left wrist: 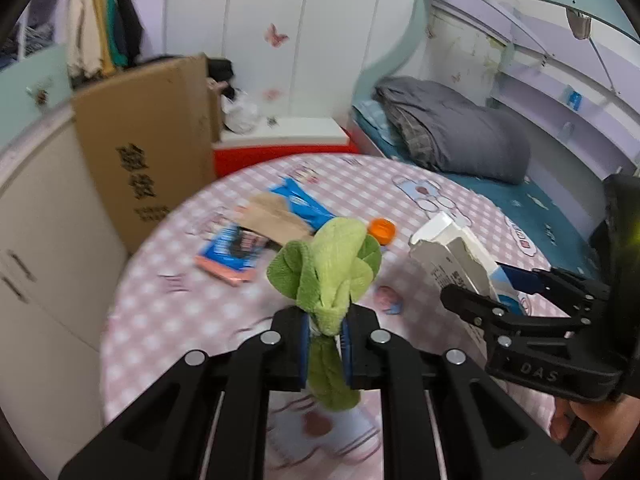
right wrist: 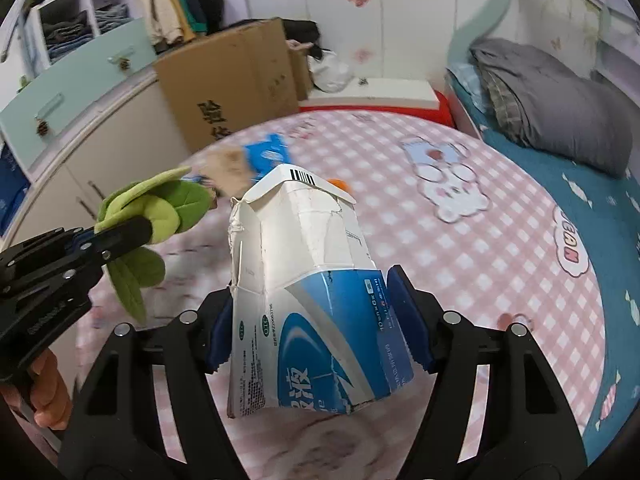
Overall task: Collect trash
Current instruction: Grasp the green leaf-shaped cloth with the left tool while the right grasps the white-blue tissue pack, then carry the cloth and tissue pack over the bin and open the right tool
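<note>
My left gripper [left wrist: 326, 340] is shut on a green cloth [left wrist: 332, 268] and holds it above the pink checked table [left wrist: 168, 312]. It also shows at the left of the right wrist view [right wrist: 132, 232], with the cloth [right wrist: 160, 208] bunched past its fingers. My right gripper [right wrist: 316, 328] is shut on a crushed white and blue carton [right wrist: 304, 288], held above the table [right wrist: 460, 264]. The carton [left wrist: 456, 256] and right gripper [left wrist: 496, 292] show at the right of the left wrist view. On the table lie a blue wrapper [left wrist: 304, 204], a brown paper piece [left wrist: 272, 220], a blue and pink packet [left wrist: 236, 252] and an orange cap [left wrist: 382, 230].
A tall cardboard box [left wrist: 148, 152] stands behind the table's left side beside white cabinets [left wrist: 44, 240]. A red and white box [left wrist: 280, 140] sits behind the table. A bed with a grey duvet [left wrist: 460, 128] is at the right.
</note>
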Action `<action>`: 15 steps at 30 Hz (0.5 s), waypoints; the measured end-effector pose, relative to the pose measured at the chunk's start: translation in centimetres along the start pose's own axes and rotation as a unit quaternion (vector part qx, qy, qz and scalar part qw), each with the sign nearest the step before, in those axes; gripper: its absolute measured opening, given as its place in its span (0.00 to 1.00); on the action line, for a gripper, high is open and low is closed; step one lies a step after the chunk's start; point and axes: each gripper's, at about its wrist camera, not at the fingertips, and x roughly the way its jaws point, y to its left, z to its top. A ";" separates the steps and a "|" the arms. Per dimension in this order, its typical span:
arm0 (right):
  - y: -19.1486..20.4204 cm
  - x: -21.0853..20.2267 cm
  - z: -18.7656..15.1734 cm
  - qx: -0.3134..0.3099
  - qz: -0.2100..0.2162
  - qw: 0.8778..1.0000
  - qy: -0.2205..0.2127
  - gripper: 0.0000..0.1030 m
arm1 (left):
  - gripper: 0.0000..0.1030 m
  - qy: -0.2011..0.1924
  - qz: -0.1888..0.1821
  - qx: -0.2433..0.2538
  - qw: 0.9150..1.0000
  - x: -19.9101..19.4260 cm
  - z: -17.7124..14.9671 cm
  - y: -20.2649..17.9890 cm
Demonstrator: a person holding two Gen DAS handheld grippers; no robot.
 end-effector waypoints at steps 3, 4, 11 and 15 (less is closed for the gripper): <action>3.0 -1.3 0.3 -0.015 0.013 1.000 -0.010 0.66 | 0.12 -0.015 0.012 -0.014 1.000 -2.3 -0.3 1.7; 4.2 -1.7 0.4 -0.023 0.019 0.999 -0.013 0.66 | 0.12 -0.018 0.015 -0.023 0.999 -3.0 -0.4 2.6; 12.2 -2.8 1.1 -0.063 0.055 0.996 -0.026 0.66 | 0.12 -0.048 0.050 -0.080 0.994 -8.0 -2.0 9.7; 17.3 -2.3 1.3 -0.088 0.085 0.992 -0.027 0.66 | 0.12 -0.060 0.077 -0.111 0.989 -10.5 -3.2 14.4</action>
